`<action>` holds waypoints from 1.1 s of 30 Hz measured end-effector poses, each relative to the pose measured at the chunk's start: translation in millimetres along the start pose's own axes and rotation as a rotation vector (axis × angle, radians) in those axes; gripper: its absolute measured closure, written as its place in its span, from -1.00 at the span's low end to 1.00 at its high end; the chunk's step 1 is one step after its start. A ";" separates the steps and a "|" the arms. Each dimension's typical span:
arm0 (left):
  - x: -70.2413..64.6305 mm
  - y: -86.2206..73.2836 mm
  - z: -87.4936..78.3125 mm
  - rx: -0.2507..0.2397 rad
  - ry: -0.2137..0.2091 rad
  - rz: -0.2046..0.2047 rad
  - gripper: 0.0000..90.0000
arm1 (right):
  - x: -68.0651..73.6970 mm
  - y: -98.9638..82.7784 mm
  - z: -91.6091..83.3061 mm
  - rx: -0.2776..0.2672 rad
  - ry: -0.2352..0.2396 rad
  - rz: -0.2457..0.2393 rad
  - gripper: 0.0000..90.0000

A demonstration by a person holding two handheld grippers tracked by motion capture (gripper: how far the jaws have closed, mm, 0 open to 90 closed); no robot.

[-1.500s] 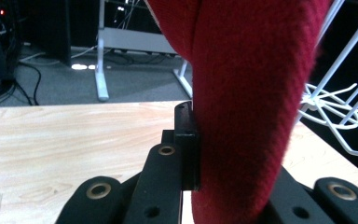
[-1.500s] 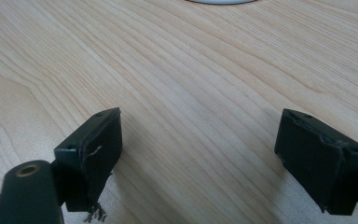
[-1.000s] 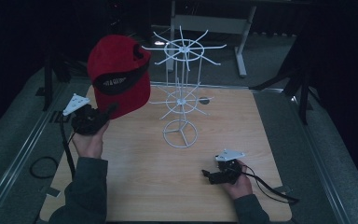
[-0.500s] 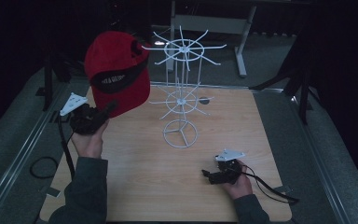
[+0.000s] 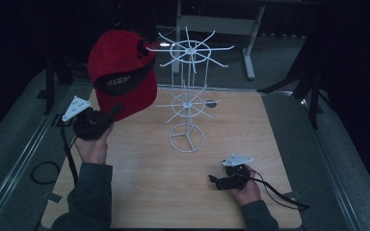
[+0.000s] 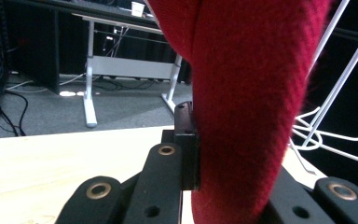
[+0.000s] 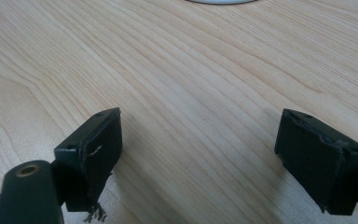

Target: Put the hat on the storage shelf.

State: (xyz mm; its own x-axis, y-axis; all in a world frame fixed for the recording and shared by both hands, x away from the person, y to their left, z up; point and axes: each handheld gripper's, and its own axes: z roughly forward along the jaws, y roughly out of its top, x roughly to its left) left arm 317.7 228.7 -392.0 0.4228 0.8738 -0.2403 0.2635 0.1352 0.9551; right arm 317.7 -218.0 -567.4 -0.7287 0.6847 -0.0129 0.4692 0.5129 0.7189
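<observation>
Red cap (image 5: 120,72) pinched by brim between left gripper (image 5: 107,117) jaws; right gripper (image 7: 200,154) jaws spread, empty, over table (image 5: 139,192).

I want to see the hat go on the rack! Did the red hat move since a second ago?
Yes, a little. The red hat, clamped in the left gripper, has crept toward the white wire rack; its top edge now reaches the rack's upper arms.

High view is dim on my end: room beyond the wooden table (image 5: 144,192) is near black, light falls from above onto the tabletop only. Soft shadows, no glare. Left gripper view: red cap (image 6: 242,93) is too close, fuzzy and out of focus; background sharper. Right gripper view is bright, wood grain crisp, far edge slightly soft.
</observation>
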 end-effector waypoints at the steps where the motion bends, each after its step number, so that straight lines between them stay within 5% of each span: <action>1: -0.5 -0.1 -0.1 -0.001 0.000 0.001 0.90 | 0.0 0.0 0.0 0.000 0.000 0.001 -0.67; 33: -6.8 4.7 -5.6 -0.064 0.005 -0.002 0.90 | -0.4 0.2 0.3 -0.001 0.001 -0.003 -0.67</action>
State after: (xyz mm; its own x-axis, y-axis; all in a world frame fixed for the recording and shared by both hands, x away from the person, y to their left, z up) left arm 311.2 226.0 -384.9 0.4179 0.8758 -0.2415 0.2080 0.1665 0.9639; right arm 318.2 -218.0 -567.4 -0.7306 0.6826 -0.0141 0.4664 0.5141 0.7198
